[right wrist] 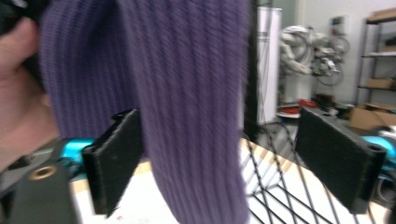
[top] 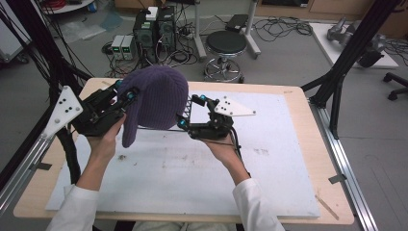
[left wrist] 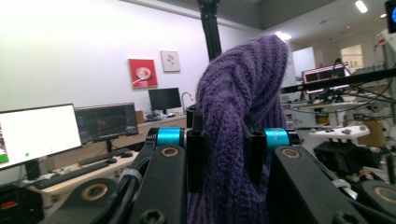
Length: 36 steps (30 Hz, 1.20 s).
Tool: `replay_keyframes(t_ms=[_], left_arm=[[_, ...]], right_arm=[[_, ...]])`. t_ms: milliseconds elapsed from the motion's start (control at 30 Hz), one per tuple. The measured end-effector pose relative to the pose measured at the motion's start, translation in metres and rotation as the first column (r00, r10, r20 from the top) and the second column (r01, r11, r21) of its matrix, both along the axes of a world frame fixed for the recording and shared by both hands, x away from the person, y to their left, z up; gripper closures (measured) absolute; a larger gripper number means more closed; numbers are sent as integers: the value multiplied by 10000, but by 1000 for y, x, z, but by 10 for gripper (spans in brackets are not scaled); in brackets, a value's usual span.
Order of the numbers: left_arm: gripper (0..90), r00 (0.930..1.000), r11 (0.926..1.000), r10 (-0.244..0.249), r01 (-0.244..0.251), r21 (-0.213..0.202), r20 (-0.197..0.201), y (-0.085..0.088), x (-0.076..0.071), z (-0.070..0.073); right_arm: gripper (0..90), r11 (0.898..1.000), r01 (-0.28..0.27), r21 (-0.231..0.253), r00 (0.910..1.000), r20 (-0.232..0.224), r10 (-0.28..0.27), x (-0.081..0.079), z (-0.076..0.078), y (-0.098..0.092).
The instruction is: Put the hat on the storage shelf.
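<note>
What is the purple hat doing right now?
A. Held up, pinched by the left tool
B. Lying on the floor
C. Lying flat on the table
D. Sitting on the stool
A: the left tool is shut on the hat, held above the table.

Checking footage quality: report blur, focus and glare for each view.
High view: evenly lit, sharp; purple knit hat and white mat clear. Left gripper view: hat and jaws crisp, ceiling lights flare at top right. Right gripper view: motion-blurred, the hat's ribs smeared, background soft.
</note>
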<state>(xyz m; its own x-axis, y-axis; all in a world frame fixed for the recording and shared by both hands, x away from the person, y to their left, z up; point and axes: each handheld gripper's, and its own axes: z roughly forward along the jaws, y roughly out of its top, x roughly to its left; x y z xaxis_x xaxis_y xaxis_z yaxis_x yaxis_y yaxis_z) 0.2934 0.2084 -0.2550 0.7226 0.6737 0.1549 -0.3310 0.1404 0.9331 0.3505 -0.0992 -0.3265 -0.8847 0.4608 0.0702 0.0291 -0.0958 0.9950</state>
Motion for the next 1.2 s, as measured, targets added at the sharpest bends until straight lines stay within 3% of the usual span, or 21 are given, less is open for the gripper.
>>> replay_keyframes(t_ms=[33, 67, 133, 233, 267, 300, 333, 433, 500, 667, 700, 833, 1000, 1200], left_arm=[[767, 9999, 9999, -93, 93, -50, -38, 1, 1, 0], [767, 9994, 9994, -341, 340, -120, -89, 2, 3, 0], [767, 9982, 9981, -585, 583, -175, -93, 5, 6, 0], [767, 9959, 9960, -879, 875, -179, -234, 11, 13, 2], [768, 9951, 9954, -952, 949, -139, -270, 12, 15, 3], [767, 9936, 9941, -1079, 1076, -101, -331, 15, 19, 5], [767, 9917, 9925, -1222, 1220, -73, -395, 18, 22, 6], [767, 9901, 9911, -1320, 1325, 77, -471, 24, 29, 9], [767, 9915, 9921, -1214, 1228, 275, -470, 27, 34, 10], [767, 9951, 9941, -835, 869, 655, -538, 34, 49, 12], [765, 9952, 9944, -792, 829, 654, -580, 36, 51, 13], [765, 9948, 9965, -672, 708, 455, -761, 40, 60, 16], [761, 9971, 9985, -378, 403, 365, -661, 40, 72, 24], [762, 9983, 9995, -157, 171, 260, -555, 39, 84, 32]], right_arm=[[176, 9999, -90, -68, 10000, 38, 91, 1, 3, 4], [249, 9989, -420, -203, 9991, -13, 419, 3, 8, 8], [280, 9982, -552, -230, 9985, -14, 552, 3, 10, 10], [490, 9947, -942, -410, 9956, -45, 941, 4, 16, 14], [543, 9946, -903, -514, 9959, 55, 907, 3, 17, 14], [649, 9927, -776, -921, 9967, 149, 793, 2, 20, 14], [649, 9927, -776, -921, 9967, 149, 793, 2, 20, 14], [792, 9889, -618, -1353, 9981, -142, 604, 0, 26, 14], [801, 9885, -552, -1410, 9985, -133, 539, 0, 27, 15], [816, 9858, 163, -1671, 9994, -274, -211, 4, 33, 17], [818, 9840, 543, -1695, 9979, -261, -596, 6, 37, 18], [820, 9790, 1061, -1739, 9929, -340, -1137, 11, 45, 22], [820, 9735, 1424, -1788, 9886, -224, -1487, 13, 54, 27], [819, 9622, 2259, -1525, 9738, 88, -2272, 15, 63, 34]])
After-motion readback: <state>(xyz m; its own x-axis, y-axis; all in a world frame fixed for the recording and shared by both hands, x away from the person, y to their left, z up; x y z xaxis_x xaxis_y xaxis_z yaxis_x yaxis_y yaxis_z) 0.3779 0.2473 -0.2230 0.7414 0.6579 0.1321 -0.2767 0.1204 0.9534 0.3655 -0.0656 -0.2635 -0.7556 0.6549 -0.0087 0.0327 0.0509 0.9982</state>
